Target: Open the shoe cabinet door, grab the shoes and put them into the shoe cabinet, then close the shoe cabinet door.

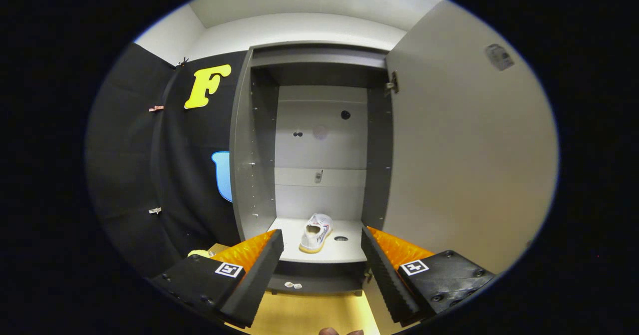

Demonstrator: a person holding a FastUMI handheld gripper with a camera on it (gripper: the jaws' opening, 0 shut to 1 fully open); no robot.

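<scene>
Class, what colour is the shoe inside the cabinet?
White, with a tan sole; the shoe shows best in the gripper view.

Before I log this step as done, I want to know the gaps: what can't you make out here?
- Gripper view: a second shoe; beside the white shoe on the cabinet shelf, the open tool blocks the corners.
- Small pale thing under the shelf: too small to identify.
- Mark on the open door: blurred.

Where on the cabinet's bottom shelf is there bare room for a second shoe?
Free: the shelf between the white shoe and the left wall, plus the front edge. Tighter: right of the shoe, a small round hole. The open tool holds nothing.
</scene>
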